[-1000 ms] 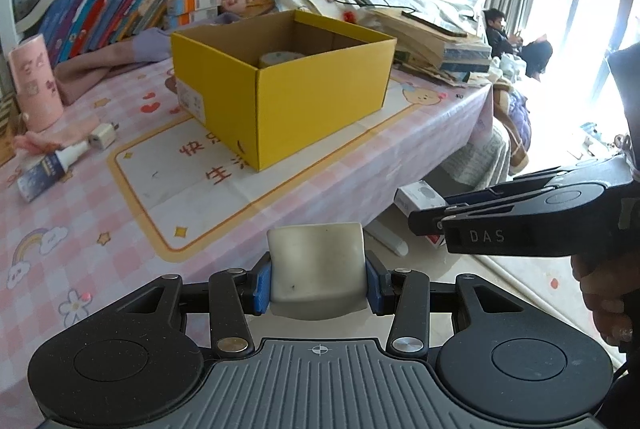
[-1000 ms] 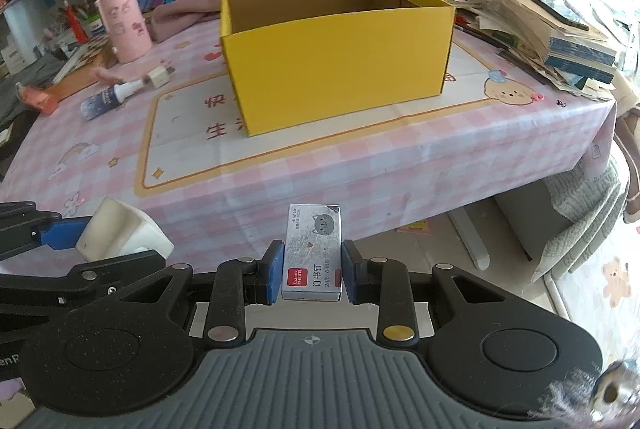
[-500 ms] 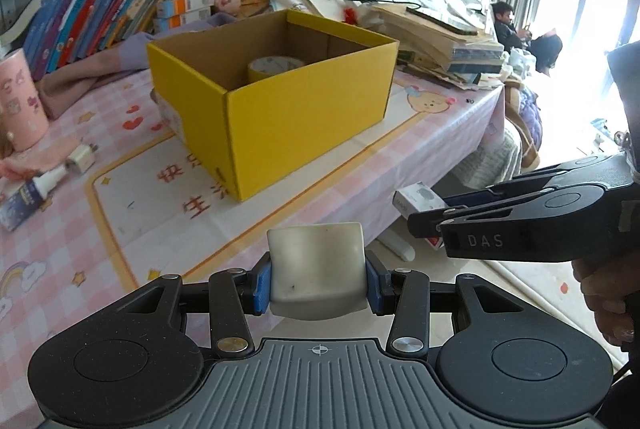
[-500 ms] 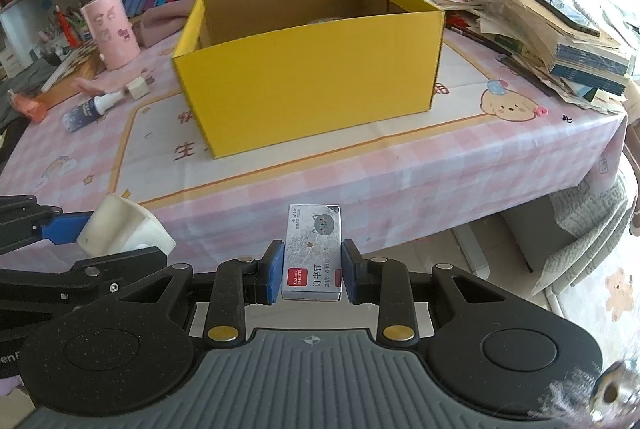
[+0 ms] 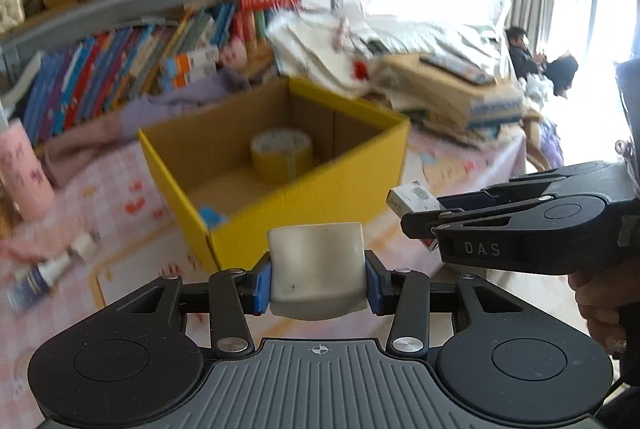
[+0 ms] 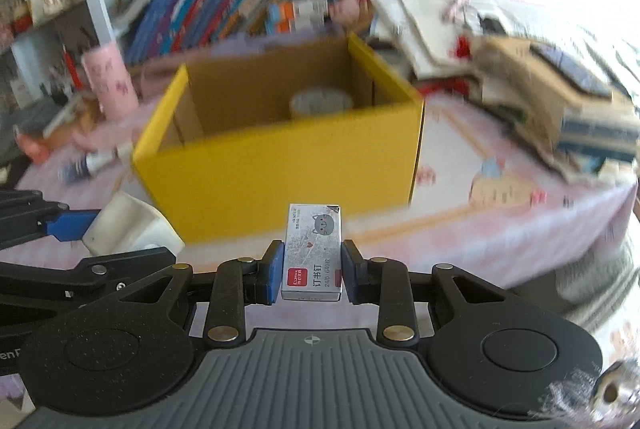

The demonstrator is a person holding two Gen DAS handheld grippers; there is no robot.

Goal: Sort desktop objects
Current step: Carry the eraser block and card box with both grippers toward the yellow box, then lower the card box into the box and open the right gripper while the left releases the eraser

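Observation:
My left gripper (image 5: pixel 318 283) is shut on a white rounded block (image 5: pixel 316 269), held in front of the open yellow box (image 5: pixel 304 197). My right gripper (image 6: pixel 312 273) is shut on a small grey staple box (image 6: pixel 313 249), also just short of the yellow box (image 6: pixel 280 173). A roll of yellow tape (image 5: pixel 281 153) lies inside the box. The right gripper with the staple box (image 5: pixel 412 199) shows at the right of the left wrist view. The left gripper with the white block (image 6: pixel 128 227) shows at the left of the right wrist view.
The box stands on a pink checked tablecloth (image 6: pixel 480 213). A pink cup (image 6: pixel 109 85) and a small bottle (image 5: pixel 44 275) lie to the left. A stack of books and papers (image 6: pixel 560 101) is on the right. Bookshelves stand behind.
Both grippers have risen and moved closer to the yellow box, so its inside and the tape roll now show. Both still hold their objects.

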